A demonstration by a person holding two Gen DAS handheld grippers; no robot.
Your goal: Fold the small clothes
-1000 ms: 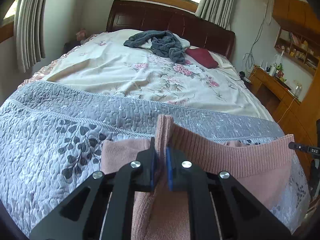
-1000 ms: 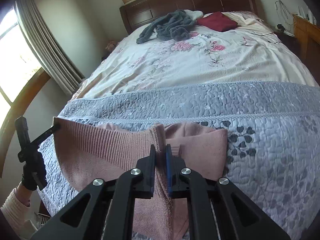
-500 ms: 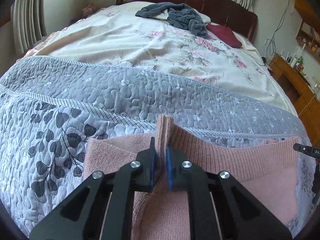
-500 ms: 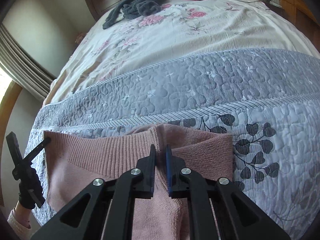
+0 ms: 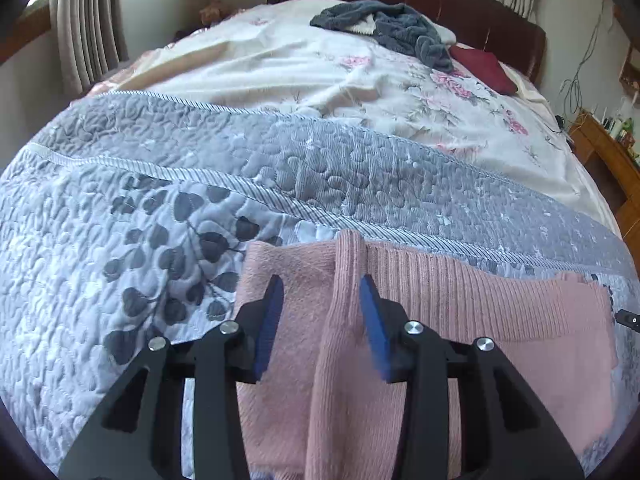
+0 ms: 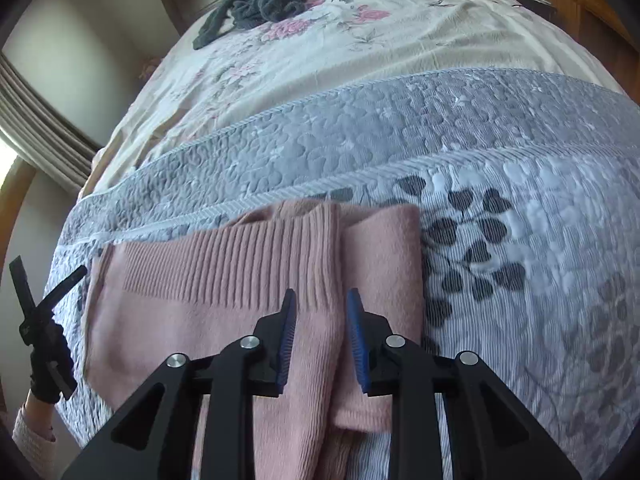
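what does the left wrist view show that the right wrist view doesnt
Only the left wrist view: the left gripper from behind, open astride a raised pink ridge, and a wooden shelf unit at the right edge.

Only the right wrist view: the right gripper, open, and the gloved hand holding the left gripper.

Both: the pink knit garment lying on the grey quilt, the dark grey clothing, the maroon item.

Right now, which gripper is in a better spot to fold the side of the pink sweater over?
Probably the right gripper. It sits open near the pink sweater's folded side edge, which lies flat on the grey quilt. The left gripper is open too, astride a raised ridge farther from its edge.
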